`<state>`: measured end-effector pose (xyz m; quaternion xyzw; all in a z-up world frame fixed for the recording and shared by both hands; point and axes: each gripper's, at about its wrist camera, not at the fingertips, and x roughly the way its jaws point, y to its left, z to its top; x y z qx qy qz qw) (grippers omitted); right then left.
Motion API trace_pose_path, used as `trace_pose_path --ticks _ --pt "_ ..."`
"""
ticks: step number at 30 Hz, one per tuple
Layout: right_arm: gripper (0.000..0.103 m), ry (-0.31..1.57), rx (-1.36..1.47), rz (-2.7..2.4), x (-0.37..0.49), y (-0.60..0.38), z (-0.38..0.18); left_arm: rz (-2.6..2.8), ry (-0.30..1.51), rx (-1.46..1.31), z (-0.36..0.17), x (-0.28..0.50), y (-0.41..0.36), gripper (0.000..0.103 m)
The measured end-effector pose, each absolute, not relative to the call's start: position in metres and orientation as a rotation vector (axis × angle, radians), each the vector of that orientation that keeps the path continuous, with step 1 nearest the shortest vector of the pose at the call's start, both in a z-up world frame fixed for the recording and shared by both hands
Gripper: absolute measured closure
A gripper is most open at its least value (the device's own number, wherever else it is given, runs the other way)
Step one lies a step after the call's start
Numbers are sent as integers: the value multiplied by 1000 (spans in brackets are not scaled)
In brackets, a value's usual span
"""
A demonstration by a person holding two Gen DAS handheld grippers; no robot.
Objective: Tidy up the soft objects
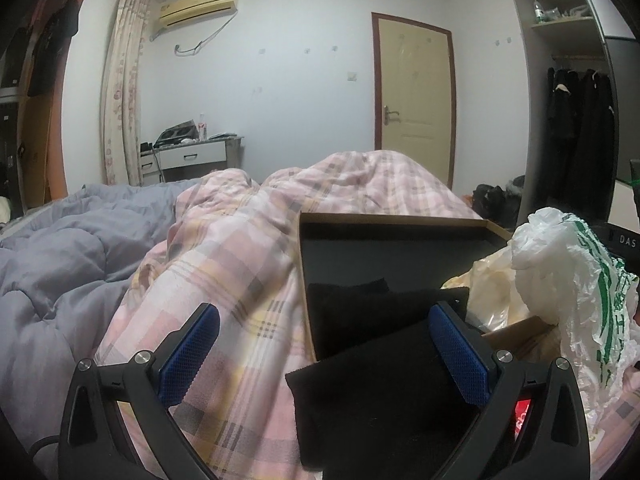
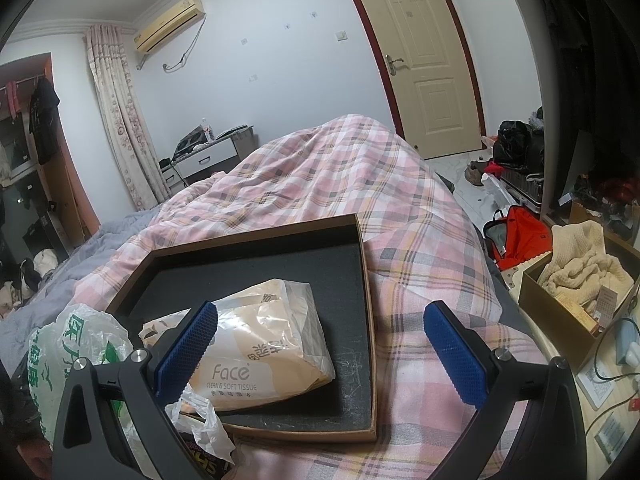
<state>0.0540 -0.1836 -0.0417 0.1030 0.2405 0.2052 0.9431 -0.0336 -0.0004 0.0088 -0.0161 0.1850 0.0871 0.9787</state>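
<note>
Over the box (image 2: 366, 264) both grippers, left (image 1: 324, 352) and right (image 2: 320, 344), hover released; one tissue pack (image 2: 264, 344), two black cloths (image 1: 372, 392).

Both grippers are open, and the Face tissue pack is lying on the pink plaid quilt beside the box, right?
Not quite. The tissue pack lies inside the box, on its black foam lining, not on the quilt; the right wrist view shows it. Both the left gripper and right gripper are indeed open.
</note>
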Motion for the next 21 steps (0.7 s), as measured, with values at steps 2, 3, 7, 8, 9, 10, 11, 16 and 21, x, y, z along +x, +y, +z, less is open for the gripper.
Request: trace_pose_path --ticks 2,3,7,8,9,10,11,16,21 --pt "0 489 208 418 54 -184 -42 179 379 -31 8 -32 0 0" --pt "0 489 208 418 54 -184 -41 180 383 -31 8 -32 0 0" --pt "0 484 199 416 53 -183 -43 182 389 -28 7 -31 -1 0" --pt "0 484 198 416 53 -183 -43 183 391 -27 7 -31 -1 0" --pt "0 485 196 416 53 -183 -44 183 393 -26 6 -30 -1 0" --pt "0 487 195 416 53 -183 -44 183 394 -26 6 -30 -1 0" --pt "0 490 195 417 54 -183 -44 183 396 -26 6 -30 -1 0" --pt "0 499 202 417 54 -184 -44 169 382 -37 8 -34 1 0" --pt "0 504 195 416 54 -183 -44 172 376 -39 8 -36 1 0"
